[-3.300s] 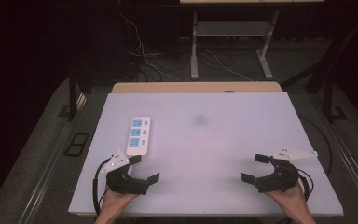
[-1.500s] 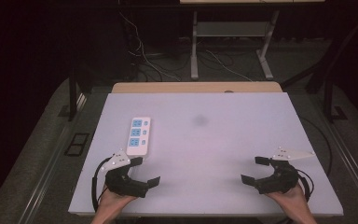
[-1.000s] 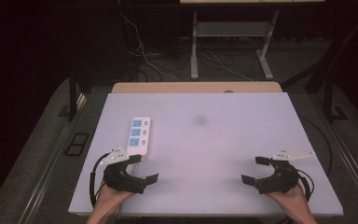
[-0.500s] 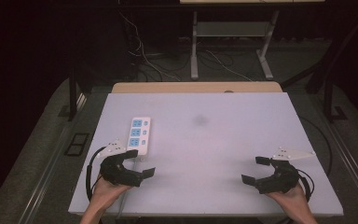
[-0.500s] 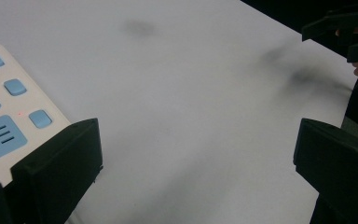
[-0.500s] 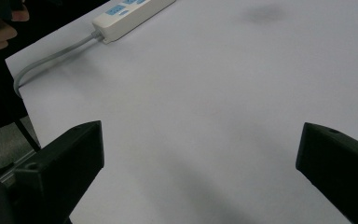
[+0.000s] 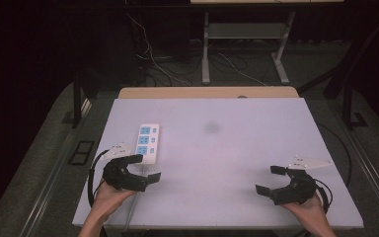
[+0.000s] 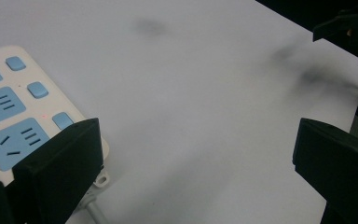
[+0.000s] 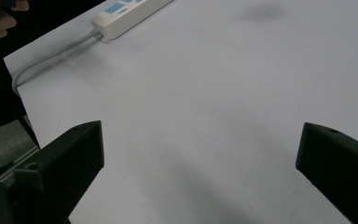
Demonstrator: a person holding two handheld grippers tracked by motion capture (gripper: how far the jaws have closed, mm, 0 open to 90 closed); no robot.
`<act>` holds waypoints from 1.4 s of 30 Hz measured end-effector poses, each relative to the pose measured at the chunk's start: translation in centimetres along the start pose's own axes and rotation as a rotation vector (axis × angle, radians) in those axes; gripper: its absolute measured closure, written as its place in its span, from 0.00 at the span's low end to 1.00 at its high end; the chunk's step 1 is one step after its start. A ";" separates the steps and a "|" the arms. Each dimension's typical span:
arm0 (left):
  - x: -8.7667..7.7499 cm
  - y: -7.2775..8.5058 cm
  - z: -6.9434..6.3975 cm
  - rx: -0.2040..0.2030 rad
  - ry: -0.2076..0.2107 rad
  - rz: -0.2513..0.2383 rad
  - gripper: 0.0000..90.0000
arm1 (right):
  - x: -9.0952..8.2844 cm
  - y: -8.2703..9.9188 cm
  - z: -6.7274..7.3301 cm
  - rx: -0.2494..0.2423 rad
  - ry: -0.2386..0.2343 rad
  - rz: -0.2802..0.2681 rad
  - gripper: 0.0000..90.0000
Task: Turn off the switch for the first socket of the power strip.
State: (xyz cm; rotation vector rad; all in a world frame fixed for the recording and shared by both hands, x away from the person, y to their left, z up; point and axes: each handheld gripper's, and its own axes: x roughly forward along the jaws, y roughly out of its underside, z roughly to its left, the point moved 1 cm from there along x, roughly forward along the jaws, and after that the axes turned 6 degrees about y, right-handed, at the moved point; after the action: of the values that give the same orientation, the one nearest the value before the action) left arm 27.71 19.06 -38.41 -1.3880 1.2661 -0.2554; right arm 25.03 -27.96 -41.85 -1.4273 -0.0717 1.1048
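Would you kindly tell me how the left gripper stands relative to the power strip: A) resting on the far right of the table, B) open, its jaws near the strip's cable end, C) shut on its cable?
B: the left gripper has its jaws spread wide beside the near end of the power strip, gripping nothing.
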 end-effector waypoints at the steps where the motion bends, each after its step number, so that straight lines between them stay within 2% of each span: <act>1: 0.0 -0.1 0.1 0.001 -0.002 0.003 0.00 | 0.0 0.0 0.0 0.000 0.001 0.001 0.01; 10: -0.1 -1.1 0.8 0.007 -0.016 0.015 0.01 | 0.0 0.0 0.0 0.000 0.001 0.003 0.01; 25: 0.1 -2.1 2.0 0.012 -0.035 0.065 0.02 | 0.1 0.1 -0.1 -0.004 0.004 0.008 0.01; 42: 0.4 -4.0 3.4 0.021 -0.062 0.113 0.04 | 0.1 0.2 -0.1 -0.010 0.009 0.012 0.01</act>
State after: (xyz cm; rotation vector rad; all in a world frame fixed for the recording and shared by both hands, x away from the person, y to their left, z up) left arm 32.54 19.60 -36.35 -1.2920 1.2821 -0.1463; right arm 25.04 -28.03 -42.02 -1.4430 -0.0620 1.1095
